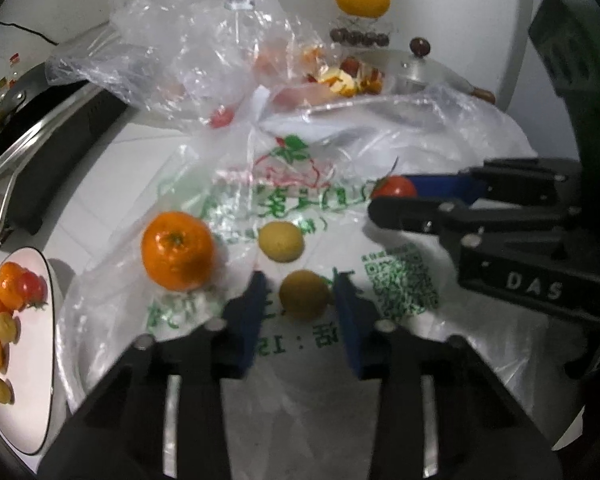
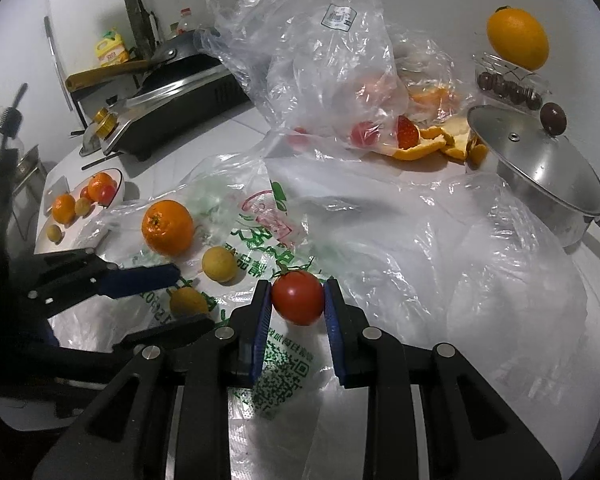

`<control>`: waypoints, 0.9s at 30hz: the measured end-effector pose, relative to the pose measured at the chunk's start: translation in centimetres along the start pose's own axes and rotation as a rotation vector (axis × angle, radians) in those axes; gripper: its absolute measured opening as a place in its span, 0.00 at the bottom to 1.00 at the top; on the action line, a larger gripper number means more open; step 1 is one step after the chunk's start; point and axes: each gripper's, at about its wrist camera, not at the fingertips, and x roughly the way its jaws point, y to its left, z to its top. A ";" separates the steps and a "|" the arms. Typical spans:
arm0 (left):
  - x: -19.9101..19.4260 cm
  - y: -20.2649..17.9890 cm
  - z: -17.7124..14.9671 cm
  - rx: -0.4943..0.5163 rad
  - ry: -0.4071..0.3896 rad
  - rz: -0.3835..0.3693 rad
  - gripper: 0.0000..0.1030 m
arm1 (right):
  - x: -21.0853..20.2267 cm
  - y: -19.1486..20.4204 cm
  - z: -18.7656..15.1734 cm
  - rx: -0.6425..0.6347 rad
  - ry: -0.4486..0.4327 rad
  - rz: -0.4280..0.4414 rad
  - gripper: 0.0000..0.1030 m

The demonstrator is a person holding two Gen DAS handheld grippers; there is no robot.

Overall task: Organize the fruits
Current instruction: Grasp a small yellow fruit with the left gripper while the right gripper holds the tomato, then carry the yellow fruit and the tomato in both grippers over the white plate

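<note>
The right tool (image 2: 296, 300) is clamped on a small red tomato (image 2: 298, 298); both blue pads press its sides at mid-height, low over the printed plastic bag (image 2: 260, 216). The left tool (image 1: 300, 300) has its jaws drawn in around a small yellow-brown fruit (image 1: 304, 295). In the left wrist view the pads sit at the fruit's 9 and 3 o'clock, touching or very nearly so; the picture is too blurred there to say whether the grip is firm.

A second small yellow fruit (image 1: 281, 241) lies just beyond at 11 o'clock from the first, and a large mandarin (image 1: 178, 250) rests on the bag at about 10 o'clock. The white plate (image 1: 50, 320) at the far 9 o'clock edge already carries 2 mandarins, cherry tomatoes and small yellow fruits, so it is probably the destination.

The step in hand looks like a paired pick. To do it well, the left tool should settle squarely across the fruit's widest part before lifting, since a round, smooth fruit can squirt out of a grip that sits too high. The bag underneath is slack and slippery, so both tools should rise straight up and clear the film before crossing the bench (image 2: 228, 128) towards the plate. The tomato is soft: the right tool needs no tighter squeeze.
</note>
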 end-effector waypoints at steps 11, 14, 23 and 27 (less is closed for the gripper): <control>-0.9 -0.3 -0.5 0.017 -0.012 -0.014 0.27 | -0.8 0.3 -0.2 -0.002 -0.018 -0.007 0.27; -1.6 -0.4 -0.6 0.021 -0.028 -0.016 0.27 | -1.2 0.6 -0.2 -0.004 -0.027 -0.008 0.27; -4.3 -0.6 -0.9 0.040 -0.073 -0.023 0.27 | -2.6 2.3 -0.4 -0.018 -0.051 -0.008 0.27; -5.6 -0.4 -1.1 0.040 -0.101 -0.024 0.27 | -3.2 3.4 -0.3 -0.033 -0.062 -0.009 0.27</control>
